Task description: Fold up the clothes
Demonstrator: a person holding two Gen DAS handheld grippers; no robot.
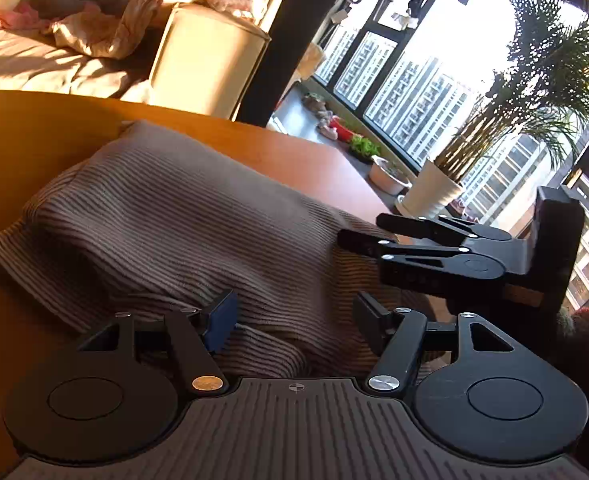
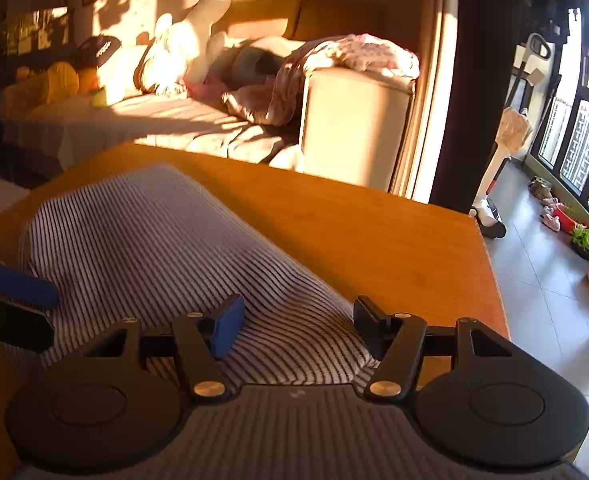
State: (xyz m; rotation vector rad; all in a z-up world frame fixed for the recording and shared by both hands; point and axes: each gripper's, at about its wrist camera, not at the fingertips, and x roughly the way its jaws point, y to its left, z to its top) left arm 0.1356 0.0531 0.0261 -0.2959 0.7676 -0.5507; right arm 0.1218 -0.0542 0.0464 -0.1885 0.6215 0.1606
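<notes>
One striped garment (image 1: 182, 220) lies on the wooden counter (image 1: 54, 128), and it is the only piece of clothing on the counter that I can see. It looks already doubled over itself, with a thick rounded edge on the far side, so I judge that at least one fold is made. The near part is bunched and wrinkled under my claws, so the folding is not finished; I think one more fold and some smoothing is left.

I count two claws. My left claw (image 1: 294, 320) hovers low over the near edge of the garment with its fingers spread apart, grasping nothing. My right claw (image 2: 298, 324) is also released, its fingers wide over the near right corner of the cloth. In the left view the right claw (image 1: 358, 240) shows from the side, near the garment's right edge.

Behind the counter stands one sofa (image 2: 214, 128) with loose blankets on it, and by the window one palm plant (image 1: 534, 92) in a white pot.
</notes>
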